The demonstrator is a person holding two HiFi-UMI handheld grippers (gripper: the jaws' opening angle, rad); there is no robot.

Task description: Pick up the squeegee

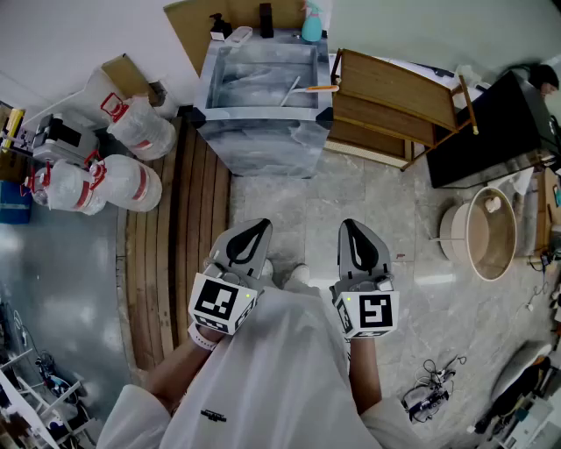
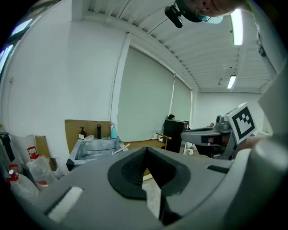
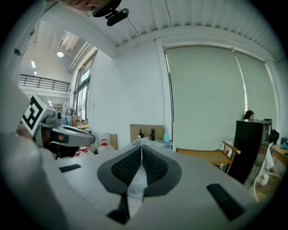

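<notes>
The squeegee (image 1: 307, 89), with an orange handle and a pale blade, leans on the right rim of the grey sink (image 1: 259, 118) at the far end of the room; the left gripper view shows the squeegee (image 2: 120, 148) as a thin stick on the sink edge. My left gripper (image 1: 260, 225) and right gripper (image 1: 350, 225) are held side by side near my body, well short of the sink. Both point towards it. The left gripper (image 2: 146, 150) is shut with nothing between its jaws. The right gripper (image 3: 141, 147) is shut and empty too.
A wooden cart (image 1: 394, 101) stands right of the sink, with a black cabinet (image 1: 491, 131) and a round tub (image 1: 491, 232) beyond it. White sacks with red handles (image 1: 114, 180) lie at the left beside wooden floor slats (image 1: 171, 254). Bottles (image 1: 312, 22) line the sink's back edge.
</notes>
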